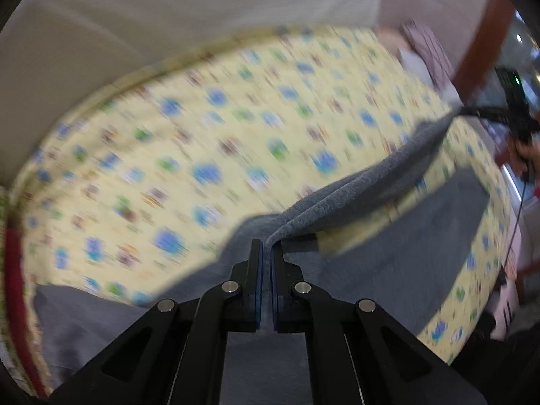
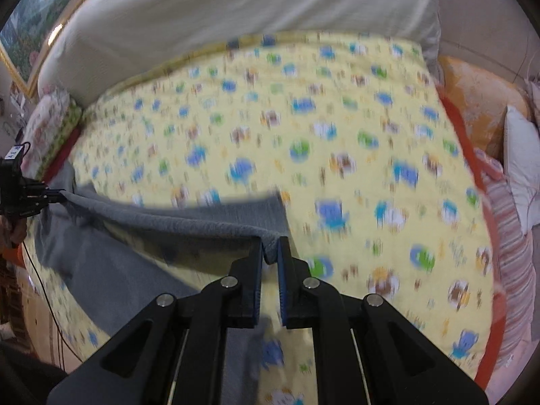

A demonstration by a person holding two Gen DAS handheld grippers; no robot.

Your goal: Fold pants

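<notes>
- Pants (image 1: 337, 202): grey, fleecy, edge stretched taut over the yellow patterned bed sheet (image 1: 168, 135).
- Left gripper (image 1: 266, 249) and right gripper (image 2: 270, 249) fingers both pinch the pants.
- Framed picture (image 2: 30, 33) at 10 o'clock, right view only.

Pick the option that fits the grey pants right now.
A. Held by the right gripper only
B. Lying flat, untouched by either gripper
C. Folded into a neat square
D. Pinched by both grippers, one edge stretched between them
D: the left gripper and the right gripper each clamp the pants, whose edge runs between them above the yellow bedspread.
</notes>
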